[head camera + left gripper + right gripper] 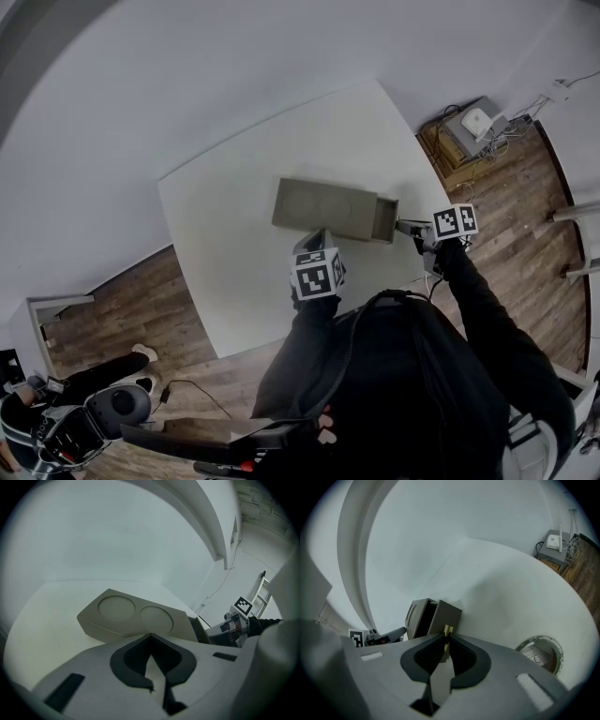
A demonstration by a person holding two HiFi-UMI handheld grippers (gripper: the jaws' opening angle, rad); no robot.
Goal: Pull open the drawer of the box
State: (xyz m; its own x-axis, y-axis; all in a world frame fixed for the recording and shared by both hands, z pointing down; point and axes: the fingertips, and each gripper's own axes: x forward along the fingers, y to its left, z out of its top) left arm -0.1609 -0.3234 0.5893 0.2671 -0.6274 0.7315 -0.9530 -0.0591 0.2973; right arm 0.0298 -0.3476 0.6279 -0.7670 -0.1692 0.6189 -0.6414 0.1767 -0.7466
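Gray box is lying flat on the white table, roughly mid-table, long side running left to right. Two shallow round recesses are showing on its top in the left gripper view. The drawer is sticking partway out of the box's right end, with its dark interior showing.

Right gripper is sitting just right of the drawer front. In the right gripper view its jaws are pressed together on a small pale pull tab on the drawer's front panel, pinching it. Its marker cube is facing up.

Left gripper is sitting at the near long side of the box, around the middle. Its jaws are pressed together with nothing between them, tips right at the box's near edge. Whether they are touching the box can't be told. Its marker cube is facing up too.

The person's dark sleeves are reaching in from the near side. Wood floor is showing around the table. A small white device with cables is sitting on the floor at far right.
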